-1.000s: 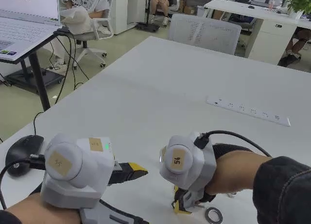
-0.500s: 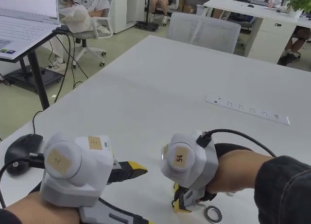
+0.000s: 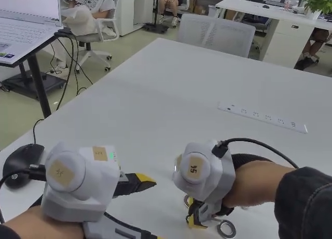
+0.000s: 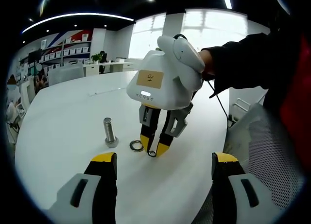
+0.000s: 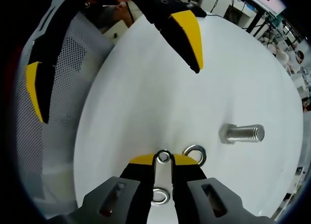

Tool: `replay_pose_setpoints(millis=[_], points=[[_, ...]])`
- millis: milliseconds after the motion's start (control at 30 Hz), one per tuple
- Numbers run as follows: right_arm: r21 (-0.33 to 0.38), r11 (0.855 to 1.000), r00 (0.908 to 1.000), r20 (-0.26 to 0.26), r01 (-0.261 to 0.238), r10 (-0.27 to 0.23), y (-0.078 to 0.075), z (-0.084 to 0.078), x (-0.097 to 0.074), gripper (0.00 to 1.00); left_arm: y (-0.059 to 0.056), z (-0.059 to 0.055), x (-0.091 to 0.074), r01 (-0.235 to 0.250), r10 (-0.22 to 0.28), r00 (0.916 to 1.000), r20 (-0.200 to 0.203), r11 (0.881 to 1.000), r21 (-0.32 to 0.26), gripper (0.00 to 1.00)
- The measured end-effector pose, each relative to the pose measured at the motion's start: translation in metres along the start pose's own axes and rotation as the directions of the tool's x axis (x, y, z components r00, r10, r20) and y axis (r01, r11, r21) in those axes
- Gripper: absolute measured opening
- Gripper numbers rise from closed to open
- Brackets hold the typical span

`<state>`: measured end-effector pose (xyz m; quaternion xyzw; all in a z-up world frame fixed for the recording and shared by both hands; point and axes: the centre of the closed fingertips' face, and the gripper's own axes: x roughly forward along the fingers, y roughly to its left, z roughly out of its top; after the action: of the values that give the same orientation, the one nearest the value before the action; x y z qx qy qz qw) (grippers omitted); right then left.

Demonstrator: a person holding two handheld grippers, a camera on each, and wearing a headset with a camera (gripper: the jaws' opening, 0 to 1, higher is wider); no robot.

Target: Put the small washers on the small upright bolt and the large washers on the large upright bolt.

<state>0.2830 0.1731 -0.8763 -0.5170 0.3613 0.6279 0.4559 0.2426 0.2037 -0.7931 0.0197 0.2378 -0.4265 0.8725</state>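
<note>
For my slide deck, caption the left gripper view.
Right gripper pinches a small washer beside a larger washer and an upright bolt on the white table.

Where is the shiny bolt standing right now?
In the left gripper view the bolt stands upright on the white table, left of centre, next to a loose washer and the right gripper pinching a small washer.

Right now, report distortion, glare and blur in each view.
Head view: sharp, evenly lit, straight lines. Left gripper view: fisheye bows the table; windows blow out white behind the right gripper. Right gripper view: same bowing, bolt and gripped washer crisp.
</note>
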Motion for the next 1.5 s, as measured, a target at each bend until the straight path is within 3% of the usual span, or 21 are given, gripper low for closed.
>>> replay_pose_setpoints(millis=[833, 1067, 1500], points=[[0.104, 0.994, 0.9996, -0.015, 0.024, -0.023, 0.016, -0.045, -0.027, 0.13, 0.000, 0.001, 0.000, 0.015, -0.015, 0.9999, -0.005, 1.000, 0.005, 0.79], [0.153, 0.988, 0.9994, -0.010, 0.034, -0.032, 0.020, -0.061, -0.034, 0.13, 0.000, 0.001, -0.001, 0.015, -0.015, 0.9999, -0.003, 1.000, 0.006, 0.79], [0.242, 0.969, 0.9983, -0.023, 0.058, -0.054, 0.014, -0.094, -0.045, 0.13, 0.000, 0.000, 0.000, 0.017, -0.017, 0.9998, -0.007, 1.000, 0.005, 0.79]])
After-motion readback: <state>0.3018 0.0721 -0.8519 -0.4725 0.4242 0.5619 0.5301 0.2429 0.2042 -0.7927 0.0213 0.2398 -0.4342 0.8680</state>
